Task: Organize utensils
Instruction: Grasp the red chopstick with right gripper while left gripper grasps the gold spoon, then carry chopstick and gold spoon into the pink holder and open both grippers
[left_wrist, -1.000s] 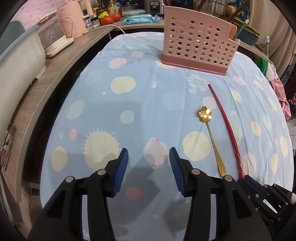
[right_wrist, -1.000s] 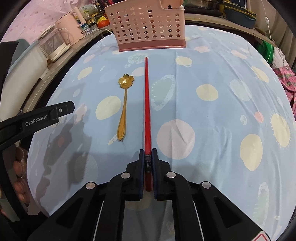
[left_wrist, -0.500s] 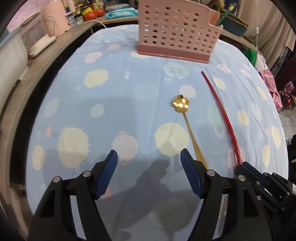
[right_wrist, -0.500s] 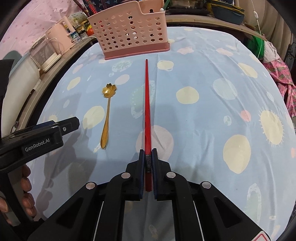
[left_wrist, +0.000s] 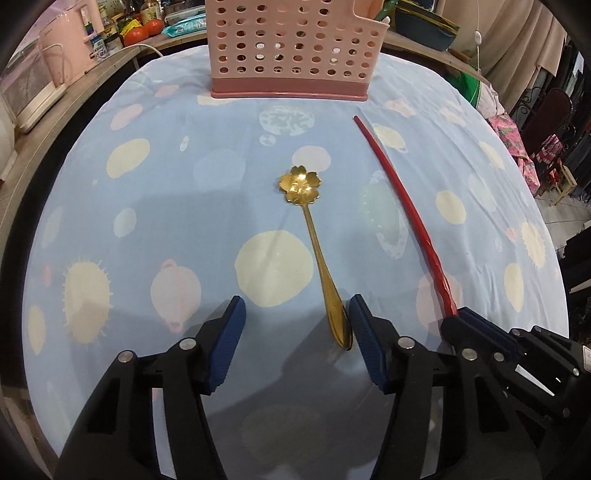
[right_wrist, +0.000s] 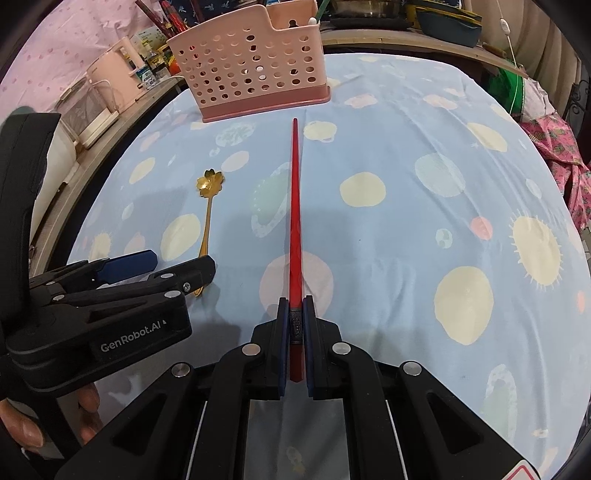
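Right gripper (right_wrist: 294, 325): I have it clamped tight on the thick end of the chopstick (right_wrist: 295, 206), dark pads pressing both sides.
Left gripper (left_wrist: 295, 332): my jaws stand about half apart and are closing; the spoon's handle tip lies between them, right beside the right pad (left_wrist: 364, 332), with no squeeze that I can see.
Hand (right_wrist: 33, 424): fingers wrapped under the left gripper's body, seen from my right camera.
Spoon (left_wrist: 314, 236): gold, flat on the cloth, flower bowl pointing away from me.
Chopstick: red, running straight ahead from my right jaws, just right of the spoon, its thin tip near the caddy's base.
Cloth (left_wrist: 166, 206): blue with pale spots and suns, under everything.
Caddy (left_wrist: 291, 51): pink, perforated, upright at the far end of the cloth.
Counter (left_wrist: 110, 62): wooden, behind and left, crowded with a pink appliance, bottles and tomatoes.
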